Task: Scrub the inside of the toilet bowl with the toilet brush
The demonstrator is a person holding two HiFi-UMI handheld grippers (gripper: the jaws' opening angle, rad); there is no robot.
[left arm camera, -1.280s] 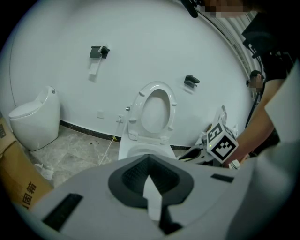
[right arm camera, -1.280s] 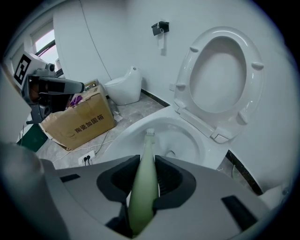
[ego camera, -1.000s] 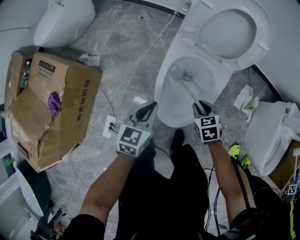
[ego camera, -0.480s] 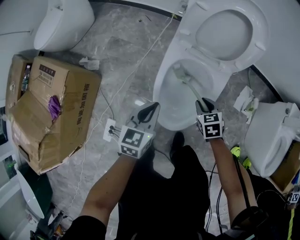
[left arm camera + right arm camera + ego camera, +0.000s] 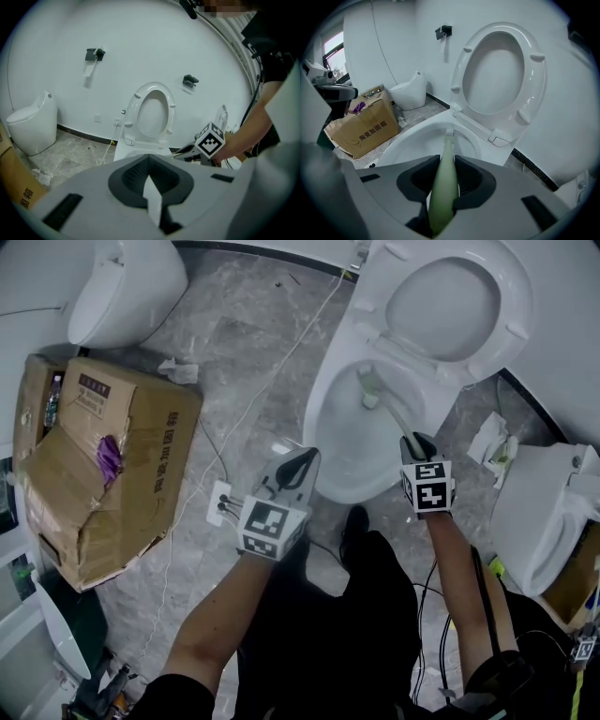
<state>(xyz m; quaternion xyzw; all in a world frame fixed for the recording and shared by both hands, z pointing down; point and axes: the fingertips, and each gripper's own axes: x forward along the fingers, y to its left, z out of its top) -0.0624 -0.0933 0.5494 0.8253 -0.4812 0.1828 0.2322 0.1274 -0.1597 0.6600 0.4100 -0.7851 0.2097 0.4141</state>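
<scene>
Plainly, the toilet brush [image 5: 392, 412] is gripped in the right tongs [image 5: 413, 441], whose jaws are closed on its pale green handle. Its white bristled head is set inside the toilet bowl [image 5: 322, 418], against the far inner wall just below the raised seat [image 5: 521, 306]. The left tongs [image 5: 302, 461] are held beside the bowl's near left rim, above the floor [image 5: 234, 334], narrowed to a thin pale slit with nothing between them. The handle is smooth and tapered (probably plastic), so it could be twisted or slid through the pads if the head is pressed hard against the wall. The bowl is glossy white ceramic, rounded and steep. Bristles may therefore skate across it rather than bite, and water could be flicked over the rim by a quick stroke. The seat could also be knocked if the brush is lifted too high. The floor is grey veined stone, and a creased cardboard box [image 5: 122, 456] is seen well to the left.
</scene>
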